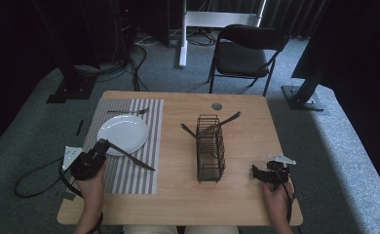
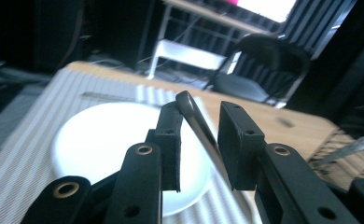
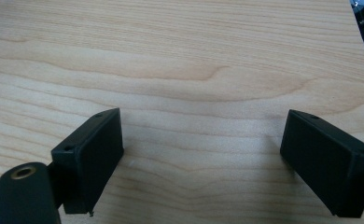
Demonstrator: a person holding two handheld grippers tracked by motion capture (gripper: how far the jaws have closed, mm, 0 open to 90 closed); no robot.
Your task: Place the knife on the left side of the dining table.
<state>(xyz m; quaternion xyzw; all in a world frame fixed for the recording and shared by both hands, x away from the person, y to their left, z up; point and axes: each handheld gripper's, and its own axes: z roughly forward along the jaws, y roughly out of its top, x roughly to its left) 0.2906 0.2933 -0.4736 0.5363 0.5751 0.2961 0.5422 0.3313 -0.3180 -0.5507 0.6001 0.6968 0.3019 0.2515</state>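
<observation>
The left gripper (image 1: 102, 145) stands at the near right edge of the plate (image 1: 122, 133). Its jaws are a little apart with the handle of a knife (image 1: 132, 158) between them. The handle leans on one pad (image 2: 168, 135) and stands free of the other, so this is no firm grip. The knife runs from the gripper out to the right of the plate, over the striped placemat (image 1: 139, 175).

To finish the placing well, lower the knife until it lies flat on the placemat beside the plate, then widen the jaws fully and draw straight back — a sideways pull could drag the handle askew.

The right gripper (image 1: 261, 173) rests wide open and empty on the bench (image 1: 178, 195), well right of the plate.

Containers: the wire caddy (image 1: 211, 148), right of the plate, holds at least two utensils (image 1: 224, 122) leaning out of its top. The plate is bare. A fork (image 1: 127, 111) lies just beyond it.
</observation>
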